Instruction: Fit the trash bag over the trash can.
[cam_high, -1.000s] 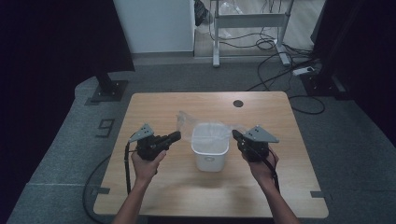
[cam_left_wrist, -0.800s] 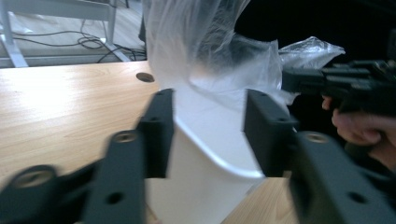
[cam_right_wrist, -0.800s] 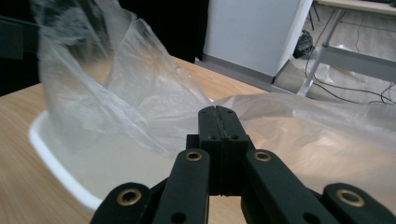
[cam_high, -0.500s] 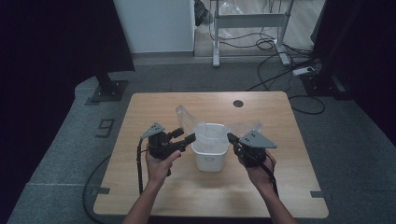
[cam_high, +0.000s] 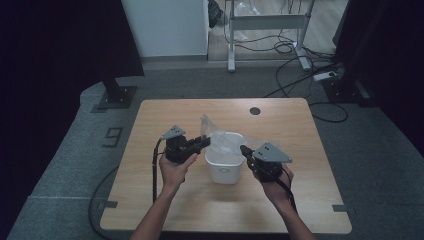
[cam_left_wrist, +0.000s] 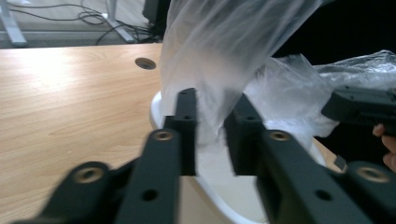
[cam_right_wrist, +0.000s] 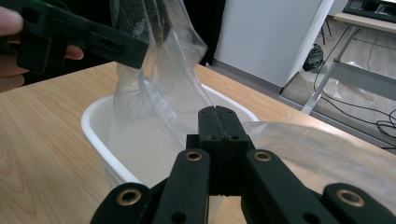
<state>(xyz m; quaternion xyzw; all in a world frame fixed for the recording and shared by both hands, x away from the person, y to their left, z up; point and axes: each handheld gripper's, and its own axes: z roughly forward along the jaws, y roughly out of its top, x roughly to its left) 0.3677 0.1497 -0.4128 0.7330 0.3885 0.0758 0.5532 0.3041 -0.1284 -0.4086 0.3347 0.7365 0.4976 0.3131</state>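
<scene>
Left tongs (cam_left_wrist: 210, 135) of mine have just been closing, with a fold of the clear plastic bag (cam_left_wrist: 224, 56) between the jaws; half a second back they stood wide beside the white bin (cam_high: 225, 162). Right tongs (cam_right_wrist: 218, 140) are clamped tight on the bag's right edge. With both sides caught, I judge the bag ready to spread over the bin at mid-table.

A: Bin (cam_high: 225, 165) colour?
B: White, plain. Bag (cam_left_wrist: 219, 56) clear, milky where it bunches.
A: Grippers?
B: Left gripper (cam_left_wrist: 210, 135) and right gripper (cam_right_wrist: 218, 121) black, brass-coloured rivets, grey top plates. Table (cam_high: 150, 125) light wood grain, floor (cam_high: 65, 150) grey.
</scene>
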